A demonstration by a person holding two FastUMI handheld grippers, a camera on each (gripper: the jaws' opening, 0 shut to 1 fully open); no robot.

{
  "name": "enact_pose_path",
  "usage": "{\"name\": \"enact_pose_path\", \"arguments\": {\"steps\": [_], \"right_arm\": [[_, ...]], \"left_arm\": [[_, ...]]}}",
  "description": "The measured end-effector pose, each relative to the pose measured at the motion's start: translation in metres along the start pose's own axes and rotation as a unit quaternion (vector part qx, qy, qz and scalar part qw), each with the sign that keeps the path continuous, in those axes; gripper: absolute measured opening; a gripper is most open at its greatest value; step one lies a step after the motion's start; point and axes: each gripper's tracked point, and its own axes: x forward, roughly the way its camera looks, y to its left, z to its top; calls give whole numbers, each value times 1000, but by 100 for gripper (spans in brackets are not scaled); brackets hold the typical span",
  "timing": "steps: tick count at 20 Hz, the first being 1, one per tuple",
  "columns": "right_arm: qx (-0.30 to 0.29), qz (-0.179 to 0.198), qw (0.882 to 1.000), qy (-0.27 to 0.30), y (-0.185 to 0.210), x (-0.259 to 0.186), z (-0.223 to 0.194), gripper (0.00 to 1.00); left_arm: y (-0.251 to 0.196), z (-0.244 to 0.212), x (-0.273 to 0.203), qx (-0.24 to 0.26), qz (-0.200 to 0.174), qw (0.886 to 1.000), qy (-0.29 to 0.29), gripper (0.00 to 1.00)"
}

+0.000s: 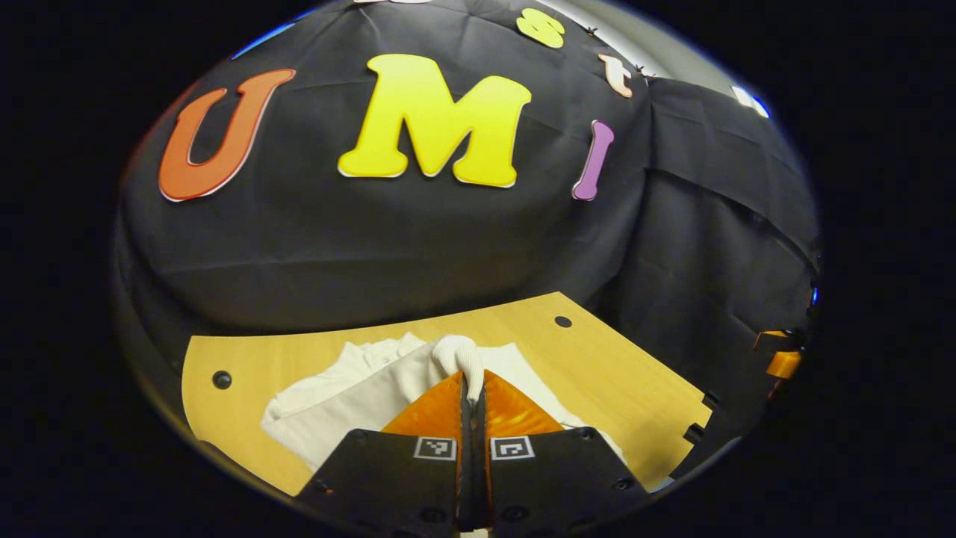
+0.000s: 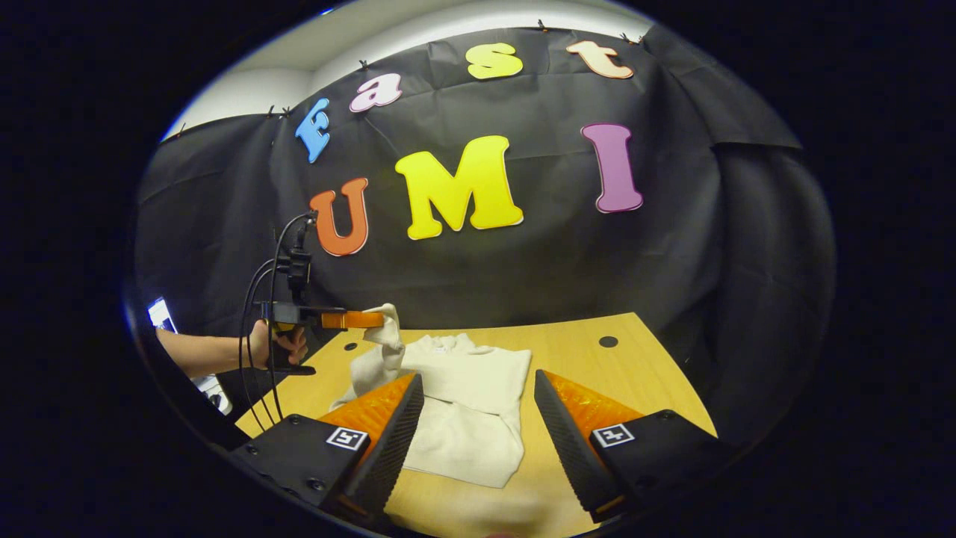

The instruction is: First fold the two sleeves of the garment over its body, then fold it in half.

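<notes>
Wooden tabletop [image 2: 642, 373] under black cloth walls, cream sweatshirt [image 2: 470, 418] spread mid-table. Left gripper [image 1: 472, 392] pinched tight on a sleeve cuff [image 1: 457, 353], lifted above the far-left edge. Right gripper [image 2: 478, 418] gaping wide over the near hem, holding nothing. Soft, light, floppy knit, probably best pinched at cuffs and hem corners.

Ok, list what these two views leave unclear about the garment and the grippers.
- Left gripper view: the left gripper hides the near part of the garment.
- Right gripper view: the right gripper, open, covers the garment's near-left edge.
- Right gripper view: the sleeve fold state is unclear.
</notes>
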Motion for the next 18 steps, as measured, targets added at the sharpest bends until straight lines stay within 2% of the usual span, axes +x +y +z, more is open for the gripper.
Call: {"name": "enact_pose_path", "arguments": {"steps": [5, 10, 13, 15, 18], "right_arm": [[3, -53, 999, 6, -34, -27, -6, 93], [12, -92, 995, 22, -55, -44, -15, 93], [16, -102, 994, 35, -57, -47, -23, 93], [13, -106, 993, 43, -57, -48, -26, 93], [9, -109, 992, 55, -54, -46, -32, 93]], "left_arm": [[-34, -13, 76, 0, -42, 999, 32, 2], [-59, -31, 131, 14, -72, 995, 60, 3], [-57, -58, 169, 33, -66, 992, 102, 3], [-48, -80, 187, 44, -44, 989, 132, 3], [-45, -96, 205, 36, -38, 989, 136, 4]]}}
